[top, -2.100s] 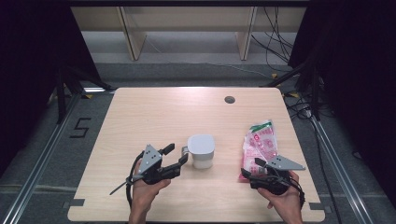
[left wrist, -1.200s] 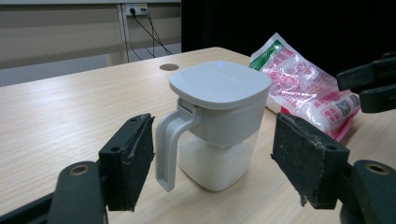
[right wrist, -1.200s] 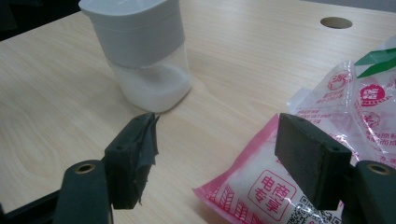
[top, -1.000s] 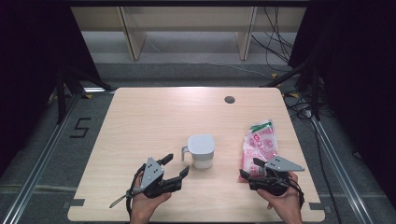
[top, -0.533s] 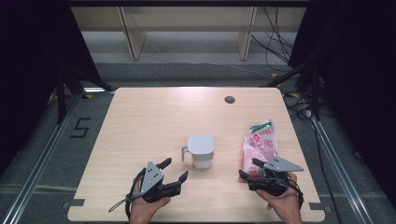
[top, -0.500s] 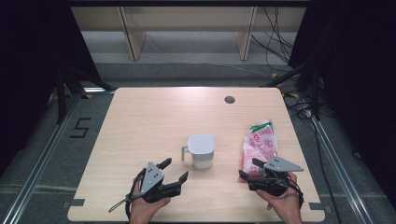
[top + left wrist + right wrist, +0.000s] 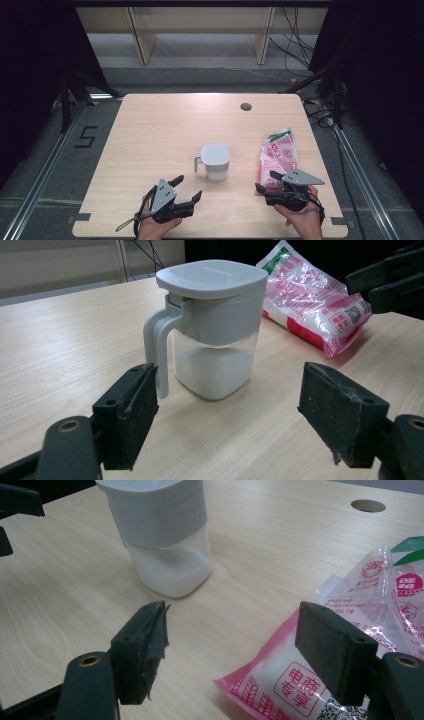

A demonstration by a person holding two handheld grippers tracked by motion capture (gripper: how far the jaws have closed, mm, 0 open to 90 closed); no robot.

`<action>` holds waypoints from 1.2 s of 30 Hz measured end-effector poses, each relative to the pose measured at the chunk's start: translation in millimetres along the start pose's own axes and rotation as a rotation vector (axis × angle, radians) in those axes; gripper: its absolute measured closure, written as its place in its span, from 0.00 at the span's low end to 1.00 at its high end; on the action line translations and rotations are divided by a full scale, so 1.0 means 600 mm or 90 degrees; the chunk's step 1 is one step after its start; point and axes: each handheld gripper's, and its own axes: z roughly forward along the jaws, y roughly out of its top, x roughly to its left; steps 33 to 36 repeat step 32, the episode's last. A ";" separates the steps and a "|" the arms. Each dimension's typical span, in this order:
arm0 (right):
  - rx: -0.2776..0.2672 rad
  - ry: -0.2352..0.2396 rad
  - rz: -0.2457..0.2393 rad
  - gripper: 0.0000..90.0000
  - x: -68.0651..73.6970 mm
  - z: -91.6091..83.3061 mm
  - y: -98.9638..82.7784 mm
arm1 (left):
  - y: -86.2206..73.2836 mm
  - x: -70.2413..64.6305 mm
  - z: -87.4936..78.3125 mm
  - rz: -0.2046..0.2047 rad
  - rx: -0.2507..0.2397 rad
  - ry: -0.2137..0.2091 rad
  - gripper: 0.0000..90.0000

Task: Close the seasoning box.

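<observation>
High view: one lidded jug (image 7: 216, 161), one pink bag (image 7: 278, 159), two grippers, one round hole (image 7: 245, 106) in the table (image 7: 165, 125).

The jug stands upright near table centre, handle toward 9 o'clock, white powder in its clear lower part. The bag lies flat at 3 o'clock from the jug, apart from it, near the right edge.

The left gripper (image 7: 189, 187) sits at 7 o'clock from the jug, close to the near edge; its jaws have just been opening and stand wide apart with nothing between them. In the left gripper view the jug (image 7: 212, 325) stands beyond the pads, untouched.

The right gripper (image 7: 267, 182) is at 4 o'clock from the jug, jaws spread, at the bag's near end; the right gripper view shows the bag (image 7: 320, 665) below the right pad; contact cannot be told.

The far half of the table is bare wood apart from the hole at 1 o'clock.
</observation>
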 end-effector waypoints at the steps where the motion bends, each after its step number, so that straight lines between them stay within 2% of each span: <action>1: 0.000 0.001 0.001 0.33 0.000 0.000 0.000 | -0.001 0.000 0.001 -0.002 -0.002 -0.003 0.25; 2: 0.001 0.001 0.004 0.33 0.001 0.000 -0.001 | -0.003 -0.004 0.002 -0.018 0.003 0.003 0.25; 3: 0.003 0.001 0.014 0.33 0.004 -0.001 -0.002 | -0.005 -0.005 0.004 -0.017 0.002 0.001 0.25; 4: 0.003 0.002 0.004 0.33 0.002 0.000 -0.002 | -0.006 -0.006 0.005 -0.020 0.002 -0.001 0.25; 8: 0.006 0.002 -0.005 0.32 0.002 -0.003 -0.005 | -0.006 -0.007 0.003 -0.010 0.008 0.001 0.25; 9: 0.008 0.005 0.010 0.32 0.006 -0.004 -0.006 | -0.006 -0.007 0.002 -0.015 0.007 0.002 0.25; 12: 0.007 0.007 -0.002 0.32 0.004 -0.007 -0.009 | -0.007 -0.006 -0.001 -0.017 0.002 0.006 0.25; 15: 0.012 0.007 0.013 0.32 0.008 -0.008 -0.012 | -0.007 -0.004 -0.002 -0.019 0.008 0.008 0.25; 16: 0.015 0.007 -0.002 0.32 0.004 -0.009 -0.012 | -0.008 -0.004 -0.001 -0.019 0.004 0.009 0.25; 18: 0.019 0.006 -0.005 0.32 0.003 -0.008 -0.013 | -0.009 -0.004 -0.001 -0.023 0.003 0.011 0.25; 20: 0.017 0.007 0.004 0.32 0.006 -0.007 -0.014 | -0.009 -0.003 -0.001 -0.023 0.004 0.012 0.25; 22: 0.015 0.002 -0.014 0.32 0.004 -0.007 -0.014 | -0.009 -0.003 -0.001 -0.022 0.005 0.012 0.25; 25: 0.016 0.012 -0.007 0.32 0.004 -0.006 -0.014 | -0.010 -0.003 0.000 -0.024 0.001 0.010 0.25; 36: 0.015 0.012 -0.003 0.32 0.004 -0.006 -0.015 | -0.010 -0.002 0.001 -0.022 0.005 0.011 0.25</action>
